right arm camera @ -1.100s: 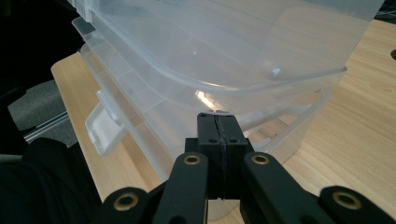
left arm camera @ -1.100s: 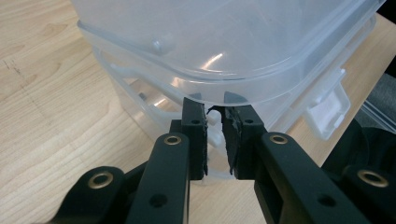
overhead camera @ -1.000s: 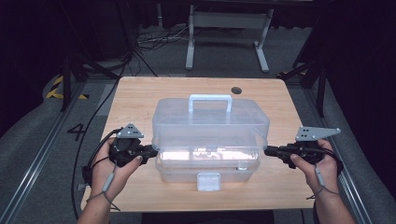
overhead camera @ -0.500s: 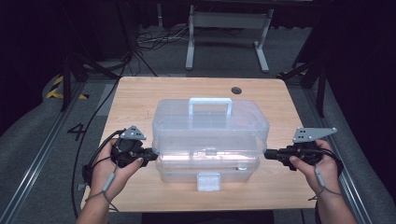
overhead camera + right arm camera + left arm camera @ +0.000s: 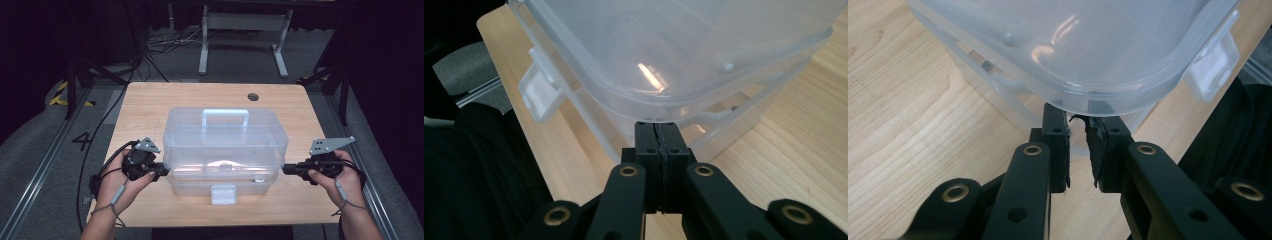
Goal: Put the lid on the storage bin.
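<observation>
A clear plastic storage box (image 5: 225, 150) with a handle (image 5: 225, 117) on its lid and a front latch (image 5: 223, 194) stands mid-table. My left gripper (image 5: 164, 172) is at the box's left end. In the left gripper view its jaws stand a narrow gap apart, and the left gripper (image 5: 1078, 117) has its tips tucked under the lid rim (image 5: 1108, 102). At the box's right end is my right gripper (image 5: 286, 170). The right gripper (image 5: 656, 125) is pressed shut, its tips touching the underside of the lid rim (image 5: 664, 102).
The wooden table (image 5: 150, 105) has a round cable hole (image 5: 253, 96) near its far edge. Bare wood lies around the box on all sides. Cables (image 5: 100, 140) trail off the left edge. A metal stand (image 5: 245, 30) is on the floor beyond the table.
Both grippers have shifted slightly toward the near edge and closed in on the box's ends, under the lid rim. The box has stayed where it was.
</observation>
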`<state>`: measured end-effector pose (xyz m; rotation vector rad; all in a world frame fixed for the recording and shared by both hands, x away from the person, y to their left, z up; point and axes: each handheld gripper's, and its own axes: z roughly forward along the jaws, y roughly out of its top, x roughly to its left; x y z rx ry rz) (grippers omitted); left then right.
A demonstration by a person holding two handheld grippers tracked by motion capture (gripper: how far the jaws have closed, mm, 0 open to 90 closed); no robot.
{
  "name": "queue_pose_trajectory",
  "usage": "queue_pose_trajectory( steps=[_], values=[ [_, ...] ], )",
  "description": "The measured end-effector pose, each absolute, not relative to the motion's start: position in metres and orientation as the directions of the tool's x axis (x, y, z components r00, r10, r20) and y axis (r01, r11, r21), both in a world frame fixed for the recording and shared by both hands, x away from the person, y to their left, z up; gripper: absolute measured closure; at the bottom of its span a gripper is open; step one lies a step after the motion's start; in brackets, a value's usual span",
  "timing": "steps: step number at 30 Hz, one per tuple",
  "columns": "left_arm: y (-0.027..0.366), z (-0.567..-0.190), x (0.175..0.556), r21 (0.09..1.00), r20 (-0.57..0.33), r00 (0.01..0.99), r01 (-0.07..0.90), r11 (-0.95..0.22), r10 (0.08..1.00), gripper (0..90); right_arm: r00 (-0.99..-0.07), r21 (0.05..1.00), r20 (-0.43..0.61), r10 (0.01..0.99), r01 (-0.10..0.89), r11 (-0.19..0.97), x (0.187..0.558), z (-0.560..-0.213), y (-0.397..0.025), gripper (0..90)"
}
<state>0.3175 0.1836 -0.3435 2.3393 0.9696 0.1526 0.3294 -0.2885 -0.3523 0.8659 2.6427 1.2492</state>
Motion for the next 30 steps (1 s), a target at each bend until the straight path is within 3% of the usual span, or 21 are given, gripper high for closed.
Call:
queue_pose_trajectory(
  steps=[30],
  values=[
    [0.175, -0.354, 0.318, 0.431, -0.096, 0.759, 0.615, -0.66, 0.644, 77.8, -0.851, 0.624, 0.15, 0.504, 0.477, 0.619, 0.333, -0.366, -0.278, 89.5]
  ],
)
